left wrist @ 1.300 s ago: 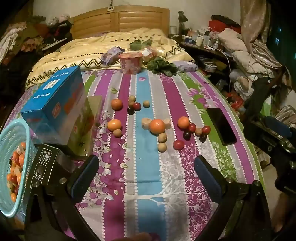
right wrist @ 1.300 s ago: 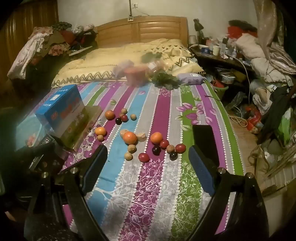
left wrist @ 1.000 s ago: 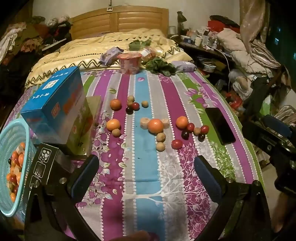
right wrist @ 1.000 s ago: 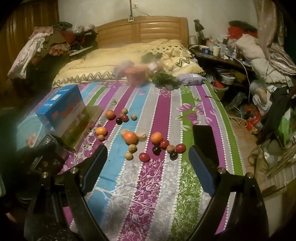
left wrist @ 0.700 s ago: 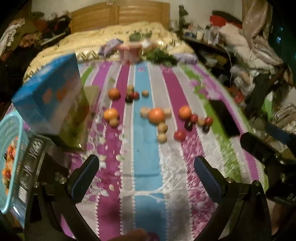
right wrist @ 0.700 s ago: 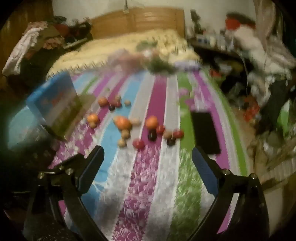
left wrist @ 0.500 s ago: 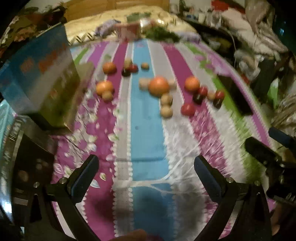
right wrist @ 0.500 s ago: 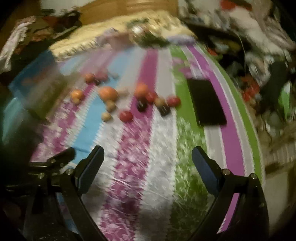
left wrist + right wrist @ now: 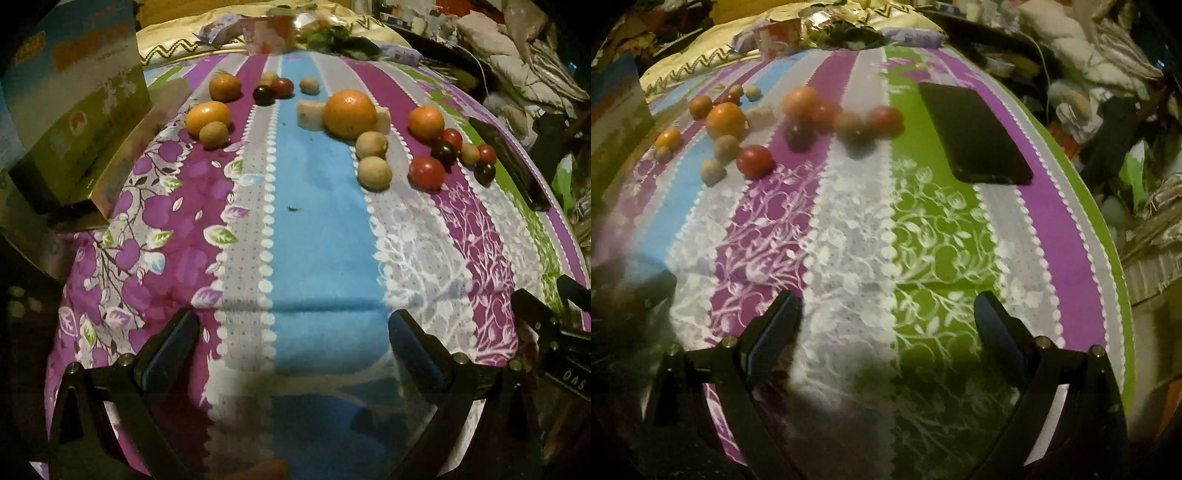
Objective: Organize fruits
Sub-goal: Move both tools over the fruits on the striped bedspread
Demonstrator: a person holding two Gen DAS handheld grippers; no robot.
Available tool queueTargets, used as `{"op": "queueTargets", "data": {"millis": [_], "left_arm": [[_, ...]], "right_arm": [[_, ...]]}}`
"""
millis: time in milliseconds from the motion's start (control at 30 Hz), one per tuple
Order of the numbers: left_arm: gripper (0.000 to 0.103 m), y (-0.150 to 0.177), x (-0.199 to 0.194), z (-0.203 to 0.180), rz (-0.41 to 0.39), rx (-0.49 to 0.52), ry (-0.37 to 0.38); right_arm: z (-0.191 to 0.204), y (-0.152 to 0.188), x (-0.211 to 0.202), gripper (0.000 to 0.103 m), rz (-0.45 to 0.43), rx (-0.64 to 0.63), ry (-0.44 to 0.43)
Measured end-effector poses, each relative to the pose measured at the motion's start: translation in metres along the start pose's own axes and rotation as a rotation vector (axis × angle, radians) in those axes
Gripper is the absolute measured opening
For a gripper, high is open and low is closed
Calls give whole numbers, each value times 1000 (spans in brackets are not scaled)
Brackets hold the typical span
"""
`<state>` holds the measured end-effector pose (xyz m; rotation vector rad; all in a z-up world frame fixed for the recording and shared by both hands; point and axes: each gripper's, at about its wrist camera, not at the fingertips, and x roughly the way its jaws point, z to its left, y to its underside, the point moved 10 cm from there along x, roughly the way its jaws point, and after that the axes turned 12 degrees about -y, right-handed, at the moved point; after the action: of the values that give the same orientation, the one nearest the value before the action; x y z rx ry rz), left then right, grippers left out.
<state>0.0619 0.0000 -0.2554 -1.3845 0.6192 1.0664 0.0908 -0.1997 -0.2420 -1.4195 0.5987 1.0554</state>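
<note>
Striped purple, blue, grey and green floral bedspread point(image 9: 317, 229) is covered across its far half with loose fruit, and nothing in the current views is seen sorted or gathered. In the left wrist view a large round orange point(image 9: 349, 113) lies at about 12 o'clock, touching pale cut chunks on either side, with two tan round fruits point(image 9: 373, 158) just below it. Toward 1 o'clock a smaller orange point(image 9: 425, 122) sits beside a cluster of red and dark cherry-sized fruits point(image 9: 448, 153), with a red round fruit point(image 9: 426, 172) at the cluster's near edge. At 11 o'clock two more oranges point(image 9: 208, 118) and small fruits are spread near a blue and green cardboard box point(image 9: 74, 110). A black flat phone point(image 9: 973, 133) lies at 1 o'clock in the right wrist view, apart from the fruit.

The left tool point(image 9: 293, 338) is held wide with nothing between its pads. The right tool point(image 9: 888, 317) has just been opening and is likewise wide and empty, over bare cloth well short of the fruit.

The task is judged to be at its start: every visible fruit remains to be picked up, and no container is seen in these views.
</note>
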Motion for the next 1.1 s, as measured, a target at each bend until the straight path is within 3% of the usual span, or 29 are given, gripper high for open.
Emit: {"op": "queueTargets", "data": {"millis": [67,400,1100], "left_arm": [[103,-3,3,0,0,3,-5],[103,-2,6,1,-50,-12,11],[103,4,1,2,-58,-21,8]], "right_arm": [[2,-3,4,103,-5,6,-6],[4,-10,13,103,-94,32,13],[3,-10,10,103,-104,28,8]]}}
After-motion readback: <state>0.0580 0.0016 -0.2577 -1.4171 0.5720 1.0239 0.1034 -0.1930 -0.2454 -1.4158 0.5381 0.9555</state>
